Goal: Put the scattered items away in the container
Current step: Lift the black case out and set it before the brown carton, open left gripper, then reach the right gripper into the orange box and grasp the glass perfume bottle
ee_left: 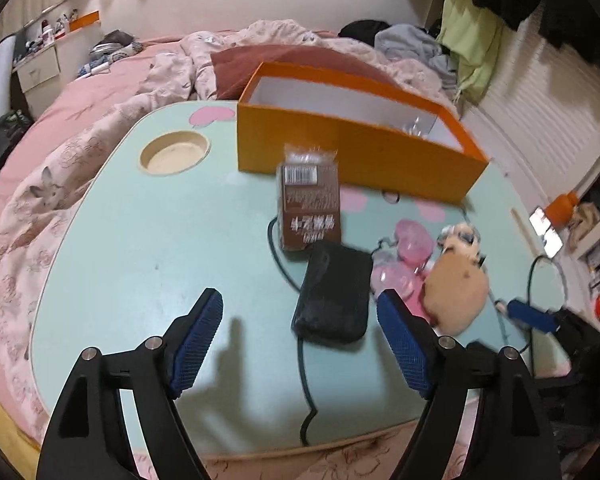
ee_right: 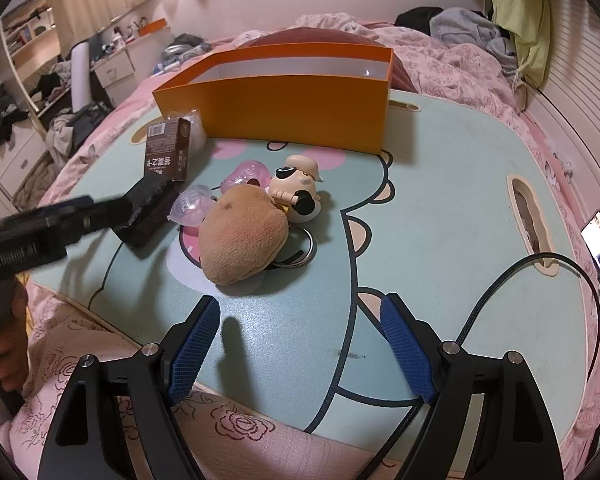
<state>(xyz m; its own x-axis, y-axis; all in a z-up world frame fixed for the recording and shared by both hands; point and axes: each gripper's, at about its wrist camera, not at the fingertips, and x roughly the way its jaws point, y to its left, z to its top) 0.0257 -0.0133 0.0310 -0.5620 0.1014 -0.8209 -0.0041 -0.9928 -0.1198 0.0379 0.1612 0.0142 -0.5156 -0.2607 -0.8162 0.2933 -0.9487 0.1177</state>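
A pale green cartoon-printed counter [ee_right: 439, 184] sits on a bed covered in a pink rose-patterned quilt [ee_right: 451, 64], with clothes heaped by the far wall and white drawers off to the left. At the counter's far side stands the open orange box [ee_right: 284, 116], white inside.

In front of the box, the scattered items cluster together: a brown carton [ee_left: 309, 210] with a barcode stands upright in the left wrist view, and a black pouch [ee_left: 333, 294] lies just before it with a dark cable trailing toward the near edge. Beside the pouch are translucent pink plastic pieces [ee_right: 248, 174], a tan plush [ee_right: 240, 236] and a small panda-eyed figure [ee_right: 300, 188] leaning against the plush, a metal key ring peeking out beneath.

The left gripper [ee_left: 300, 306] hovers low over the counter, blue pads spread wide with nothing between them, the pouch lying just ahead toward its right finger. From the right wrist view, its black body reaches in from the left toward the pouch, a hand [ee_right: 6, 360] gripping the handle.

The right gripper [ee_right: 300, 312] also hangs spread apart and empty, above the near edge, the plush just ahead.
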